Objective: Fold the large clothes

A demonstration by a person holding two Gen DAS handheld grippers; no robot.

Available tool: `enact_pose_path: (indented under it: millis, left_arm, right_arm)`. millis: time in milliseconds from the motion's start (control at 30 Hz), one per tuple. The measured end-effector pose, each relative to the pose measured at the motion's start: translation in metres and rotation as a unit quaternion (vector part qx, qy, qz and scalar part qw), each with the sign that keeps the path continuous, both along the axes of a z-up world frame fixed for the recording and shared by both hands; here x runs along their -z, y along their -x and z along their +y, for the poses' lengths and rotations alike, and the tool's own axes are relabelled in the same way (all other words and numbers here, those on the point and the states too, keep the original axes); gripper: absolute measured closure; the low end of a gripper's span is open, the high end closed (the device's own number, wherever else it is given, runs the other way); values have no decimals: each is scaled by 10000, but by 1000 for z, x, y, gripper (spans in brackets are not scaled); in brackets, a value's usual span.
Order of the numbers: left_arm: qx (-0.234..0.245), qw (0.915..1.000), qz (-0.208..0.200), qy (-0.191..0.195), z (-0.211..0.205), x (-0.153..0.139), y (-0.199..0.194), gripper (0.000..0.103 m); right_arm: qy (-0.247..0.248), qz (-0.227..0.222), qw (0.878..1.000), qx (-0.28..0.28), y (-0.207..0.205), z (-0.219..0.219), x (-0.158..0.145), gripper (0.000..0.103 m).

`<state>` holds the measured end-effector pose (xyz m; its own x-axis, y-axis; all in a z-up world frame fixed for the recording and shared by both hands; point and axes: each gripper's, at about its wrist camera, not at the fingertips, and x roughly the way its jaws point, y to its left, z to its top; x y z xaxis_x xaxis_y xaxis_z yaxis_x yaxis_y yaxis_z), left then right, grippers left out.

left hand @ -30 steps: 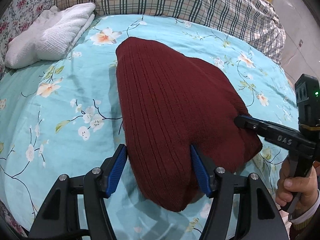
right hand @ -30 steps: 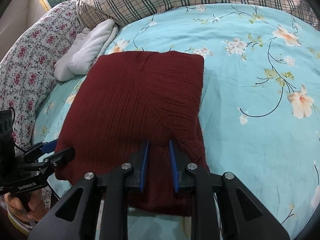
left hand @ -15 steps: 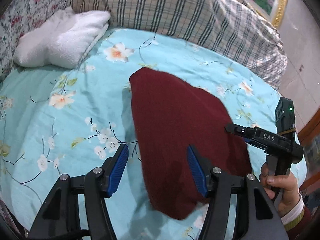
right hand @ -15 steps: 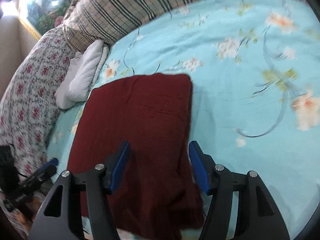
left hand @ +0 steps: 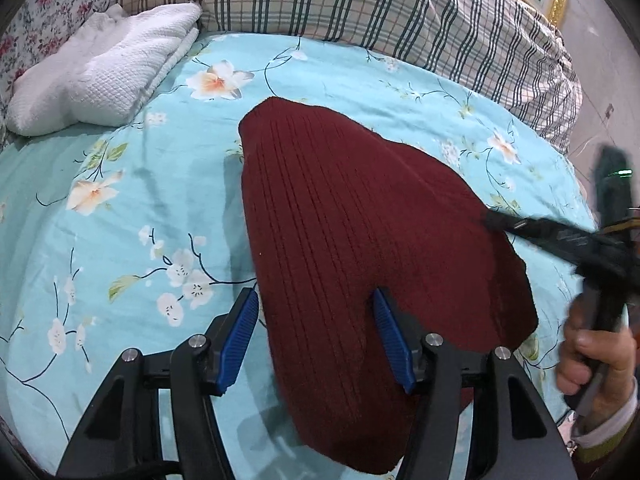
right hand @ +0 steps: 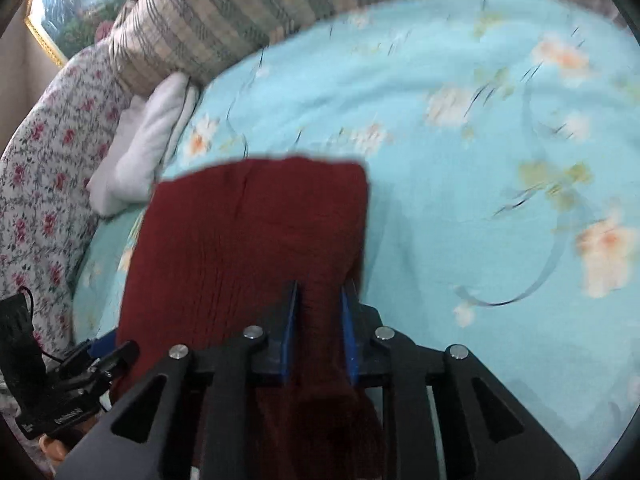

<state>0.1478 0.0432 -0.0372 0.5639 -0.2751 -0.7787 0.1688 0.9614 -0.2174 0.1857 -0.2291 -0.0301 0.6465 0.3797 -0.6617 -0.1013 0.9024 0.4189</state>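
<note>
A dark red ribbed sweater (left hand: 340, 208) lies folded on the flowered turquoise bed sheet (left hand: 140, 200). My left gripper (left hand: 314, 296) is at the sweater's near left corner. Its blue pads stand wide, closed on a thick bunch of the knit. In the right wrist view the sweater (right hand: 248, 232) runs away from my right gripper (right hand: 320, 288). That gripper's jaws are closing narrowly on a fold at the near right corner. The left gripper (right hand: 108, 350) shows at the lower left. In the left wrist view the right gripper (left hand: 490, 219) is blurred at the sweater's right edge, held by a hand (left hand: 592, 360).
A folded white towel (left hand: 104, 68) lies at the back left, against a plaid pillow (left hand: 380, 12) and a floral pillow (right hand: 44, 160). Bare sheet (right hand: 460, 200) stretches to the right of the sweater. A gilt picture frame (right hand: 52, 20) hangs behind the bed.
The right jaws, shut a second ago, stood open over the sweater half a second ago and now pinch a fold again. The left gripper kept its hold while tilting up and back down.
</note>
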Motion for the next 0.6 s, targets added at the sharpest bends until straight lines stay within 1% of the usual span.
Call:
enact_pose_path:
  millis: [67,100,167,200,267,300,333,400,500,600]
  left_arm:
    - [-1,10000,22,40,1,0,-1,42]
    - [-13,10000,22,38,2,1,-1,42]
    - [-37,10000,20,26,1,1,-1,41]
    - [-48,10000,16,15,0,2,0,41]
    - [-27,10000,21,10,-1,2,0,40]
    - [6,10000,41,33,-1,3,-1,40]
    - [9,10000,31,18,-1,4,0,39]
    - [1,10000,-11,-69,-2,4,-1,38]
    - [-31,9998,-64,-176,-5,5,0,38]
    - [-73,9997,-80,-217,-6,5,2,38]
  right_arm:
    - [6,-356,9992,-171,10,7,-18,81]
    - [40,-429,9981,-447,16,17,-23,81]
    - [156,-259,9963,-802,14,32,-15,81]
    - [286,-44,9959,-860,9,39,-1,81]
    - [424,357,9953,-789,-1,40,27,81]
    - [148,395,9963,-751,-4,32,39,82]
    - [-39,294,9972,-683,-4,26,42,83]
    - [-162,334,9972,-654,-4,20,41,84]
    - [16,295,9972,-694,0,26,38,83]
    - [-34,285,9975,-639,4,24,37,82]
